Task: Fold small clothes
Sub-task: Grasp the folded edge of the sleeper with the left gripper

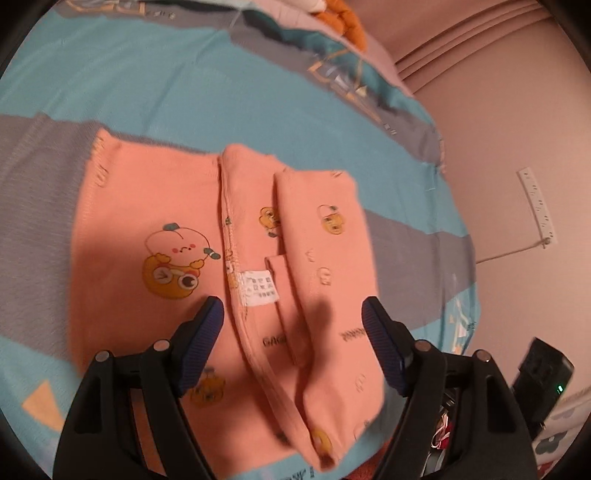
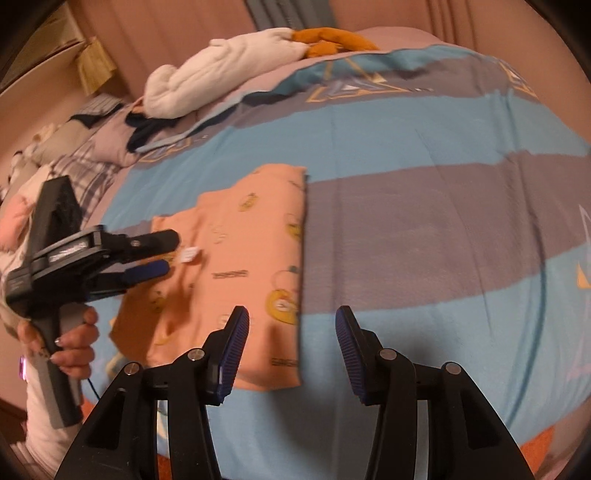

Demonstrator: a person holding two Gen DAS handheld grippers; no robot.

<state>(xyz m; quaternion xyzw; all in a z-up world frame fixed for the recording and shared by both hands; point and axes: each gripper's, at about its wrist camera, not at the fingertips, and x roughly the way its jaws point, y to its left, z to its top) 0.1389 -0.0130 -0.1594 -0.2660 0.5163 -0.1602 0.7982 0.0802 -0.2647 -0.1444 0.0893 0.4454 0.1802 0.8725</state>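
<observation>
I have the top point(image 1: 229, 280) flat mid-bed point(image 2: 406, 206), one side folded in. Both fingers empty — left point(image 1: 293, 321) wide over the fold, right point(image 2: 291, 332) part-open at its near corner.

A bed fills the room's middle, spread with a blue-and-grey striped duvet cover point(image 2: 424, 155). Behind the bed hang pinkish curtains point(image 2: 177, 33). At the bed's far end lie a white-and-orange plush toy point(image 2: 236, 62) and plaid pillows point(image 2: 88, 162). Beside the bed, a white power strip point(image 1: 537, 206) lies on the pinkish floor point(image 1: 517, 110).
</observation>
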